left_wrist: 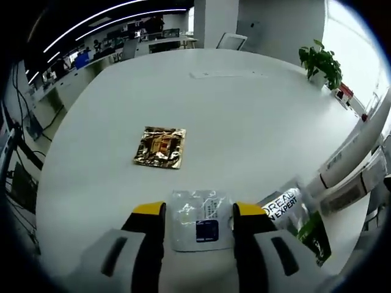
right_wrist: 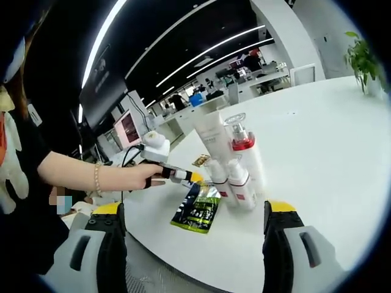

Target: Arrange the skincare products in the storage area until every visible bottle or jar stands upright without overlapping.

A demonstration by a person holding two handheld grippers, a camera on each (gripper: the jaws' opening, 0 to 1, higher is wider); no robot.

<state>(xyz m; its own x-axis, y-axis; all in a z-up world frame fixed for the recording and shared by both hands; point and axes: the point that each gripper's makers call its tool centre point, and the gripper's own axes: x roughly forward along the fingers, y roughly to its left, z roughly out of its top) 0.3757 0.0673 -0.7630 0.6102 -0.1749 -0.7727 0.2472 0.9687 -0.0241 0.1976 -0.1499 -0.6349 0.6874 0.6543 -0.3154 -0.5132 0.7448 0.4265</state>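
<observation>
White bottles (right_wrist: 235,162) stand upright beside a green sachet (right_wrist: 198,209), apparently lying flat.

"oreal expert" on the clear sachet (left_wrist: 287,206).

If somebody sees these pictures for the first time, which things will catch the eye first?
In the right gripper view, a tight cluster of white bottles stands upright on the white table, with a dark green sachet lying flat before it. In the left gripper view, a gold foil packet lies alone mid-table, and a clear sachet sits between the open jaws.

Left gripper view hovers close over table (left_wrist: 256,122); right gripper view faces bottles (right_wrist: 235,165) from table edge.
</observation>
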